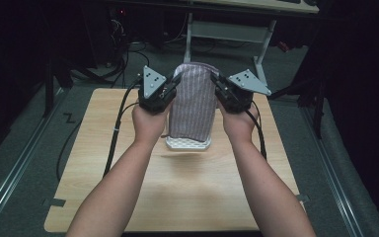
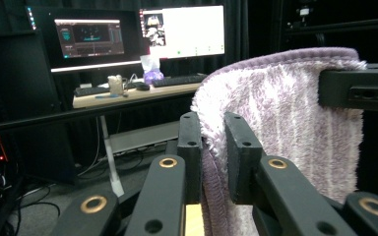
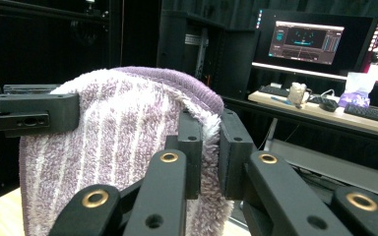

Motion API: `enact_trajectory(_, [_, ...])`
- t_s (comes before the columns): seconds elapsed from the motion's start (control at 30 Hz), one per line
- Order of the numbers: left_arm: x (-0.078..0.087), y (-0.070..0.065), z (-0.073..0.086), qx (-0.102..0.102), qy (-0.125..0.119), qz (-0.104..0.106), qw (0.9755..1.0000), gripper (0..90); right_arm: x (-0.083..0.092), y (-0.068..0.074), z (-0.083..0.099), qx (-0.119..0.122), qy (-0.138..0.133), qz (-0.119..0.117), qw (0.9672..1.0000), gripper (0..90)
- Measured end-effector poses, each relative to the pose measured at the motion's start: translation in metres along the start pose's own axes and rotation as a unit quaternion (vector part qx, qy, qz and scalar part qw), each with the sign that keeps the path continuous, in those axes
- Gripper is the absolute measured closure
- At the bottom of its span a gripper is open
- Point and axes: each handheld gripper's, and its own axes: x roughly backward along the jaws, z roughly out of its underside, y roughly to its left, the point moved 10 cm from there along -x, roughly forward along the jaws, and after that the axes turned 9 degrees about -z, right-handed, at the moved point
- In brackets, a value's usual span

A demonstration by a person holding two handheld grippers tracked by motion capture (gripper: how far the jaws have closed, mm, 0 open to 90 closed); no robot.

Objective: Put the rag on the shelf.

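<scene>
A purple and white striped towel (image 1: 193, 101) hangs upright above the wooden table (image 1: 177, 197), held up by its two top corners. My left gripper (image 1: 173, 84) is shut on the towel's top left corner (image 2: 211, 132). At the top right corner (image 3: 207, 123) my right gripper (image 1: 215, 83) is shut on the cloth. In the left gripper view the right gripper's jaw (image 2: 359, 88) shows at the towel's far corner. The right gripper view shows the left gripper's jaw (image 3: 34, 115) at the other corner. The towel's lower edge hangs just over a white perforated tray (image 1: 188, 143).
A desk (image 2: 138, 93) with monitors (image 2: 182, 32), a keyboard and small items stands beyond the table. Its white legs (image 1: 264, 47) and cables on the floor lie behind the table's far edge. The near half of the table is bare wood.
</scene>
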Motion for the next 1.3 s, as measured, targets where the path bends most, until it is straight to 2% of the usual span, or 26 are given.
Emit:
enact_trajectory(0.13, [-0.010, 0.006, 0.004, 0.018, 0.010, -0.007, 0.9998, 79.3, -0.011, -0.003, 0.003, 0.001, 0.007, 0.001, 1.0000, 82.7])
enact_trajectory(0.43, [-0.027, 0.017, 0.022, -0.002, 0.038, -0.021, 0.9990, 79.1, -0.032, -0.011, 0.019, 0.001, 0.026, 0.001, 0.9997, 82.4])
enact_trajectory(0.47, [-0.033, 0.020, 0.027, -0.002, 0.053, -0.019, 0.9984, 79.0, -0.040, -0.016, 0.027, 0.002, 0.042, 0.003, 0.9991, 82.2])
enact_trajectory(0.5, [-0.033, 0.020, 0.027, -0.002, 0.053, -0.019, 0.9984, 79.1, -0.040, -0.016, 0.027, 0.002, 0.042, 0.003, 0.9991, 82.2])
enact_trajectory(0.53, [-0.040, 0.022, 0.034, 0.005, 0.067, -0.018, 0.9976, 79.0, -0.047, -0.019, 0.035, -0.004, 0.063, -0.003, 0.9980, 81.9])
enact_trajectory(0.7, [-0.051, 0.024, 0.045, -0.004, 0.085, -0.023, 0.9961, 78.9, -0.061, -0.030, 0.044, -0.010, 0.084, 0.002, 0.9964, 81.7])
enact_trajectory(0.77, [-0.057, 0.027, 0.051, -0.013, 0.105, -0.027, 0.9940, 78.8, -0.063, -0.031, 0.047, -0.014, 0.089, 0.003, 0.9960, 81.7])
enact_trajectory(0.8, [-0.063, 0.029, 0.059, -0.014, 0.119, -0.030, 0.9923, 78.5, -0.069, -0.033, 0.053, -0.013, 0.101, 0.004, 0.9948, 81.2])
enact_trajectory(0.83, [-0.063, 0.029, 0.059, -0.014, 0.119, -0.030, 0.9923, 78.4, -0.069, -0.033, 0.053, -0.013, 0.101, 0.004, 0.9948, 81.2])
enact_trajectory(0.87, [-0.067, 0.031, 0.066, -0.007, 0.133, -0.029, 0.9906, 78.3, -0.073, -0.034, 0.058, -0.013, 0.110, 0.004, 0.9938, 81.2])
enact_trajectory(0.93, [-0.070, 0.030, 0.075, -0.008, 0.148, -0.028, 0.9886, 78.1, -0.076, -0.035, 0.063, -0.016, 0.118, 0.004, 0.9929, 81.1])
enact_trajectory(1.0, [-0.072, 0.030, 0.081, -0.001, 0.160, -0.024, 0.9868, 77.1, -0.079, -0.036, 0.068, -0.023, 0.128, 0.003, 0.9916, 78.5])
enact_trajectory(1.1, [-0.074, 0.033, 0.086, 0.016, 0.175, -0.030, 0.9841, 69.1, -0.081, -0.038, 0.077, -0.037, 0.144, 0.003, 0.9888, 66.1])
enact_trajectory(1.17, [-0.074, 0.032, 0.087, 0.024, 0.172, -0.028, 0.9845, 62.2, -0.081, -0.038, 0.079, -0.045, 0.147, 0.002, 0.9880, 60.3])
enact_trajectory(1.2, [-0.073, 0.031, 0.086, 0.028, 0.168, -0.025, 0.9851, 60.2, -0.081, -0.038, 0.079, -0.046, 0.147, 0.004, 0.9881, 59.2])
enact_trajectory(1.3, [-0.071, 0.030, 0.083, 0.037, 0.166, -0.023, 0.9852, 57.0, -0.079, -0.039, 0.077, -0.043, 0.141, 0.005, 0.9891, 56.7])
